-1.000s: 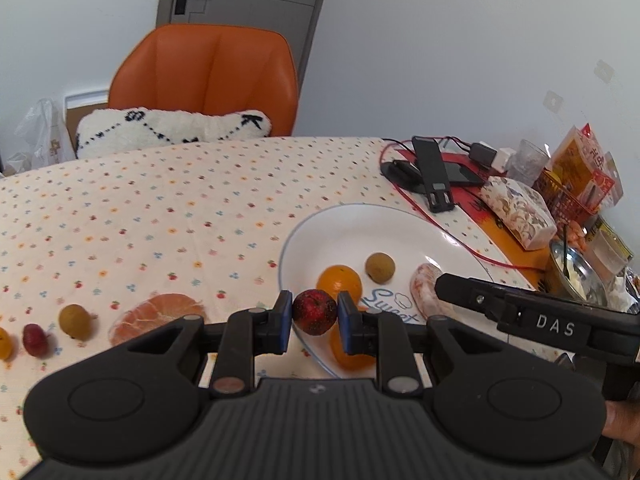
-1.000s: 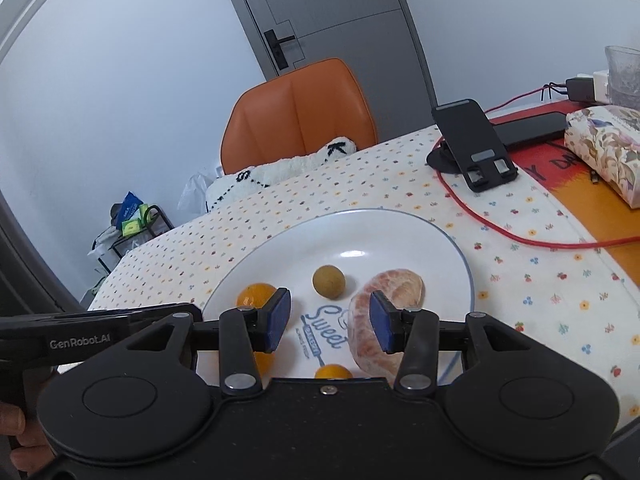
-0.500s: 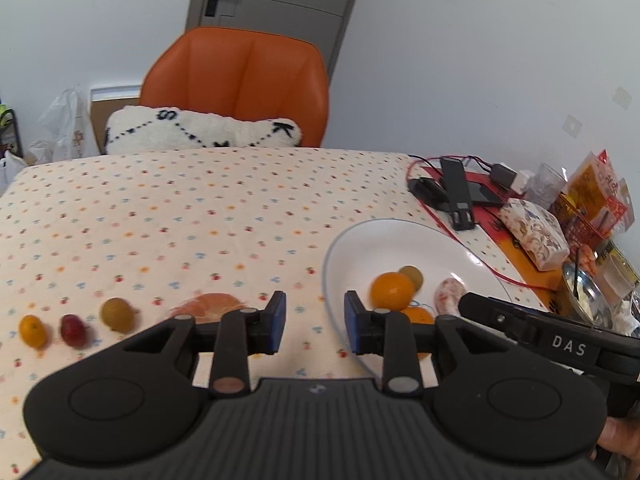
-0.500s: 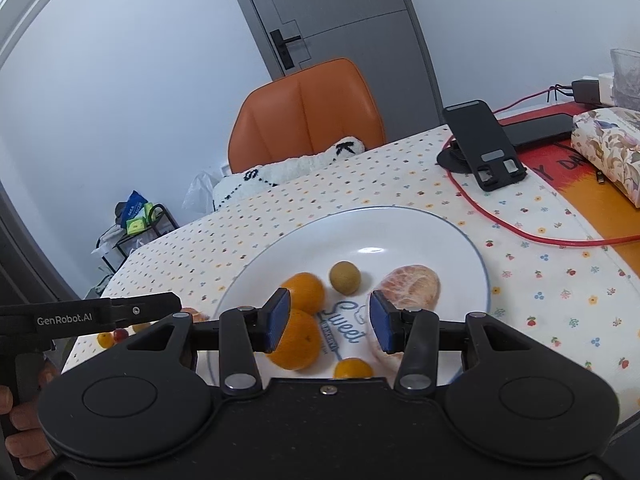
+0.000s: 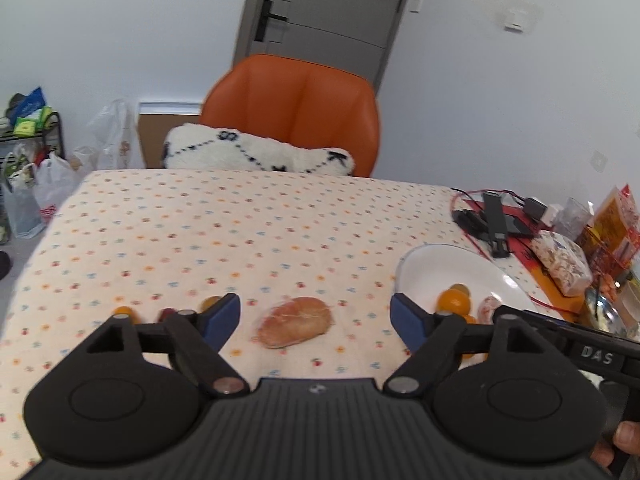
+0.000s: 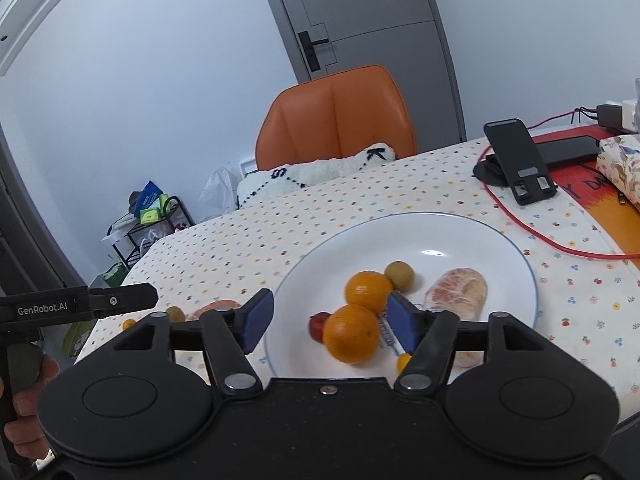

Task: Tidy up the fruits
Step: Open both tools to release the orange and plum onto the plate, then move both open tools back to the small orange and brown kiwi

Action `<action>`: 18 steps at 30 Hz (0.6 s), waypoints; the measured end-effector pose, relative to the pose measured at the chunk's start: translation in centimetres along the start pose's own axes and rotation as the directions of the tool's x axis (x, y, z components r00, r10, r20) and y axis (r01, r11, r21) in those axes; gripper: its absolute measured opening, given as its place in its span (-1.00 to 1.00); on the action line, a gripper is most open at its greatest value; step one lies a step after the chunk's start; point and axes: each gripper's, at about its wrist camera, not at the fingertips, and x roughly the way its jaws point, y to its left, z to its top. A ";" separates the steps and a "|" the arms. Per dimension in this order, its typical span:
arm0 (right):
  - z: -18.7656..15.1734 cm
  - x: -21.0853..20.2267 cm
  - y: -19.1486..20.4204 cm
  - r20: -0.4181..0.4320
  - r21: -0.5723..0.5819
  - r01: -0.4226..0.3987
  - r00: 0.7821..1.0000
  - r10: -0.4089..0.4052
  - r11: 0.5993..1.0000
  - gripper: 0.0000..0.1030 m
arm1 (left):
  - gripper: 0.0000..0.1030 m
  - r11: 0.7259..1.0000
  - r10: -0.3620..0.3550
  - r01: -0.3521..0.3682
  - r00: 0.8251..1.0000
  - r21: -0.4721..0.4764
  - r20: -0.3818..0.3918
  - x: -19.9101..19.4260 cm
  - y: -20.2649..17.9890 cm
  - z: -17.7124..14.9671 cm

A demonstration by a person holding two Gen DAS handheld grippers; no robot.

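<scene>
On dotted tablecloth (image 5: pixel 248 216): white plate (image 6: pixel 448 236), orange chair (image 5: pixel 296 108) behind; both grippers' jaws wide, empty.

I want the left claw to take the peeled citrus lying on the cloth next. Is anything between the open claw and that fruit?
Nothing visible. The left claw is open, and the peeled citrus lies on bare tablecloth framed between its fingers. The small fruits lie off to the left, the plate to the right.

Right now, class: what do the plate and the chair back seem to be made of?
Plate: probably glazed ceramic, white and glossy, with a bright highlight and thin blue rim. Chair back: likely leather or faux leather, smooth orange, padded with stitched seams.
</scene>
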 end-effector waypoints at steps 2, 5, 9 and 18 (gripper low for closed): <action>0.0 -0.1 0.5 0.003 -0.008 0.001 1.000 -0.001 1.000 0.34 | 0.61 1.000 0.017 -0.017 1.000 -0.011 0.002 -0.4 0.8 -0.1; -0.2 -0.2 1.3 0.007 -0.022 0.001 1.000 -0.001 1.000 0.51 | 0.66 0.999 0.030 -0.030 1.000 -0.027 0.009 -1.1 1.9 -0.4; -0.4 -0.3 2.3 0.005 -0.035 -0.003 1.000 0.003 0.999 0.62 | 0.69 0.998 0.053 -0.052 0.998 -0.046 0.016 -1.9 3.4 -0.9; -1.2 0.1 4.5 -0.005 -0.060 -0.025 1.000 0.025 0.998 0.82 | 0.69 0.992 0.091 -0.089 0.996 -0.083 0.015 -3.1 6.2 -2.2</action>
